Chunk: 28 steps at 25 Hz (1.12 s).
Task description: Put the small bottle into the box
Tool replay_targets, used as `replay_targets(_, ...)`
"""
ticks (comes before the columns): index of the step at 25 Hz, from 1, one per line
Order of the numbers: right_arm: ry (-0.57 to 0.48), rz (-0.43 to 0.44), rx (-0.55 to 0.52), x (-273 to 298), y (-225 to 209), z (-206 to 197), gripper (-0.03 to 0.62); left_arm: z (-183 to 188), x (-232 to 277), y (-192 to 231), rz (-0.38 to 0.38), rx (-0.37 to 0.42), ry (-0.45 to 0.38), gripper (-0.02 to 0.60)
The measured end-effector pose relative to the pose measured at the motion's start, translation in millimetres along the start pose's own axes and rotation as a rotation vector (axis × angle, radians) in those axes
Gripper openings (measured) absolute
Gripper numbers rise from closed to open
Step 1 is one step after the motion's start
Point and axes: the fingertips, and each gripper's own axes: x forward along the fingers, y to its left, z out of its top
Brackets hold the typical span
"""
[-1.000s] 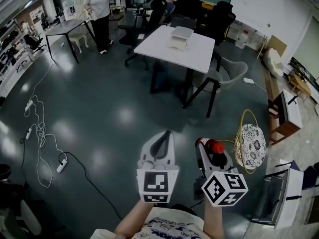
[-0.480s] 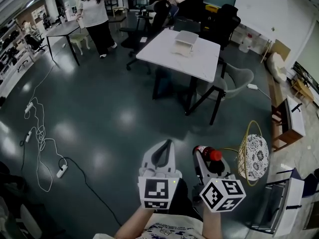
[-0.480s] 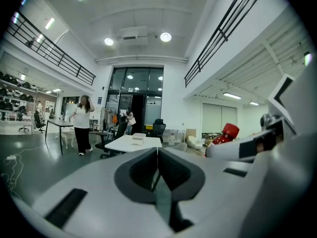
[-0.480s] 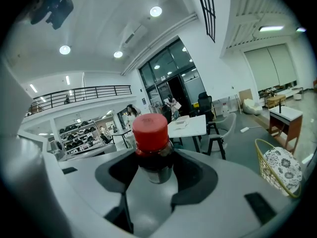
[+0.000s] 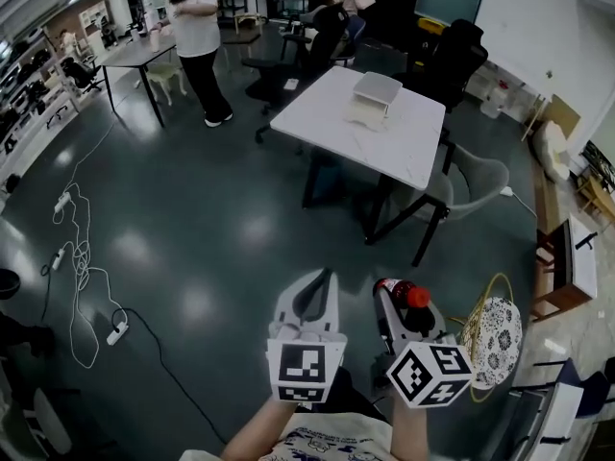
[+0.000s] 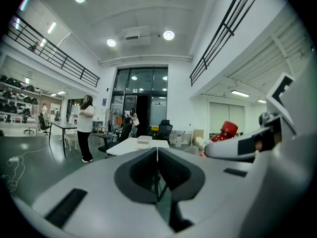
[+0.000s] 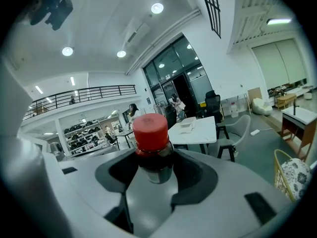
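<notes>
Left gripper: jaws pressed together, nothing between them, held over the dark floor. Just beside it, right gripper: jaws pinch the small bottle just below its red cap, which pokes out past the tips. Box sits well apart, on the white table ahead. Patterned basket stands near, at right.

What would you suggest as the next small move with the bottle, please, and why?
Probably step toward the table with the right gripper shut on the bottle. The box sits on that table, far ahead and seemingly out of reach from here. The left gripper is shut and empty, so I see nothing else that needs doing first.
</notes>
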Motion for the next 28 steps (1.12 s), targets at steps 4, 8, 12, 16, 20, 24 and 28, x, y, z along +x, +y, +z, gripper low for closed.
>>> replay_targets(4, 0.003, 0.031, -0.012, 41.0, -21.7, 26.8, 0.229, 13.5, 48.4, 6.1, 0.030, -0.005, -0.007, 0.019)
replay_targets(8, 0.005, 0.055, -0.022, 75.3, -43.2, 53.2, 0.229, 25.9, 91.2, 6.9, 0.049, -0.010, -0.010, 0.019)
replay_targets(12, 0.009, 0.076, -0.027, 101.2, -60.6, 67.8, 0.229, 30.4, 122.6, 8.1, 0.066, -0.011, -0.008, 0.020)
replay_targets(16, 0.023, 0.091, -0.016, 123.4, -73.0, 71.9, 0.229, 29.7, 144.2, 13.6, 0.084, -0.008, 0.007, 0.020)
replay_targets(20, 0.042, 0.103, -0.009, 144.4, -77.4, 74.0, 0.229, 28.3, 161.3, 24.5, 0.100, -0.008, 0.025, 0.020)
replay_targets(24, 0.054, 0.105, -0.001, 169.0, -81.9, 77.8, 0.229, 27.5, 183.4, 38.1, 0.109, -0.014, 0.036, 0.018)
replay_targets(28, 0.056, 0.095, 0.003, 199.8, -86.8, 84.5, 0.229, 29.4, 212.7, 53.6, 0.099, -0.017, 0.034, 0.020)
